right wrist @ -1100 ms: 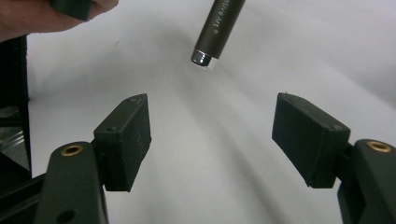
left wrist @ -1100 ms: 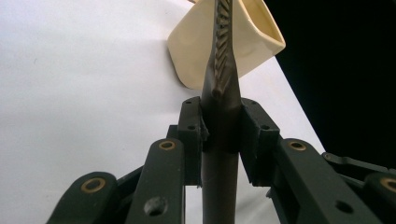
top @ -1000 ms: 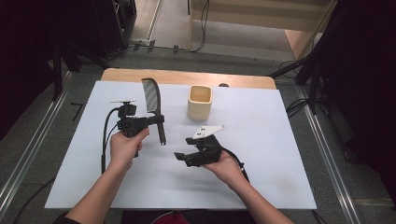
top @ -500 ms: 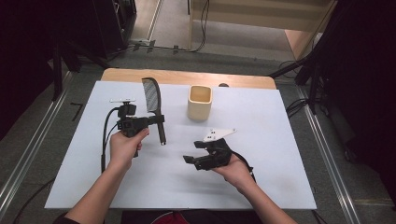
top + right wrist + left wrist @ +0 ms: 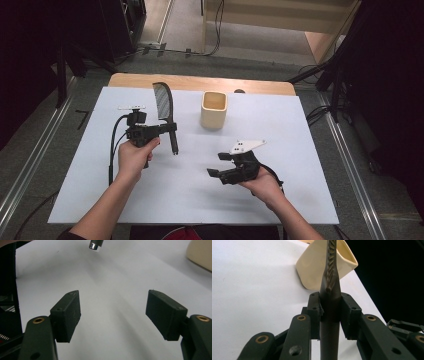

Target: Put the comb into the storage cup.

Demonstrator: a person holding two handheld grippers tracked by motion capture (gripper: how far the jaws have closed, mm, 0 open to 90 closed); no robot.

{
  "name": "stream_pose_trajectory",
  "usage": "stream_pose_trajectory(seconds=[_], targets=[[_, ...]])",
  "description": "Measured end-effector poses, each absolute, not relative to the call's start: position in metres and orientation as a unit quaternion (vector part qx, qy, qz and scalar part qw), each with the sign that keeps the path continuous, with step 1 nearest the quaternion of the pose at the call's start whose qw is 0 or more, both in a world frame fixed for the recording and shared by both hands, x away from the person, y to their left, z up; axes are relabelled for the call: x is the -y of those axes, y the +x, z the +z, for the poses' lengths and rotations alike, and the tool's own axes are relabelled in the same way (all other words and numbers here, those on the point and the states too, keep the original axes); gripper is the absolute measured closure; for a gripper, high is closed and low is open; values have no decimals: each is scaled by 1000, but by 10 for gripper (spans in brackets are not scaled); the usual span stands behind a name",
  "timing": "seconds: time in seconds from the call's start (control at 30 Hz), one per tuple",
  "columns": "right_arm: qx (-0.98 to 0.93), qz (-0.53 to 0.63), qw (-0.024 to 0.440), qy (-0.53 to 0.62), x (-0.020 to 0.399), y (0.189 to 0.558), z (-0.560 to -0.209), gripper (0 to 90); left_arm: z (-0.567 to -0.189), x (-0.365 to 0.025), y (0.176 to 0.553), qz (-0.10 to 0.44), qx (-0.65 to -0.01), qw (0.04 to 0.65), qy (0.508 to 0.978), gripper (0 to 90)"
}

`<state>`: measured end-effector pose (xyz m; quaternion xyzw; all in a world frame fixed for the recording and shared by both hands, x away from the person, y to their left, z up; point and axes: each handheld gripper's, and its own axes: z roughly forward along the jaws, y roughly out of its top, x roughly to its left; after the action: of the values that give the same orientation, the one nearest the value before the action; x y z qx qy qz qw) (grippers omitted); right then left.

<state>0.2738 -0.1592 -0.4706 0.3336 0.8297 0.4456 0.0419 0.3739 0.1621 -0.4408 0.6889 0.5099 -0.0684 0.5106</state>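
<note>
A dark knife (image 5: 164, 102) with a broad patterned blade is held off the white table (image 5: 300, 150), blade toward the far side and handle toward the person. My left gripper (image 5: 167, 129) is shut on its handle (image 5: 330, 315), with the pads pressing both sides. A beige square cup (image 5: 214, 110) stands upright beyond the middle of the table, and in the left gripper view the cup (image 5: 317, 270) lies behind the blade. My right gripper (image 5: 216, 165) hovers at centre right, pointing left. In its own view the right gripper (image 5: 117, 315) is open with nothing between its jaws. The knife's metal handle end (image 5: 95, 245) shows ahead.
The white sheet covers a wooden tabletop whose far edge (image 5: 200, 82) shows bare. Metal rails (image 5: 350, 165) run along both sides of the table. Black cables (image 5: 114, 150) trail from the left gripper. Dark floor and equipment surround the table.
The right gripper has slid to the right and slightly nearer the person, still open. The left gripper and the knife have stayed in place.
</note>
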Motion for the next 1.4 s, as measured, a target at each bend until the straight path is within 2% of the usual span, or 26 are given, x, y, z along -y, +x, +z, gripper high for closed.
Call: stream_pose_trajectory(seconds=[1.1, 1.3, 1.4], targets=[[-812, 434, 59, 385, 244, 242, -478, 264, -443, -152, 377, -71, -504, 514, 691, 735], [-810, 429, 49, 396, 253, 236, -484, 265, -438, -151, 378, -72, -496, 517, 693, 735], [-820, 413, 74, 389, 255, 234, -486, 264, -436, -151, 380, -73, -495, 519, 693, 735]])
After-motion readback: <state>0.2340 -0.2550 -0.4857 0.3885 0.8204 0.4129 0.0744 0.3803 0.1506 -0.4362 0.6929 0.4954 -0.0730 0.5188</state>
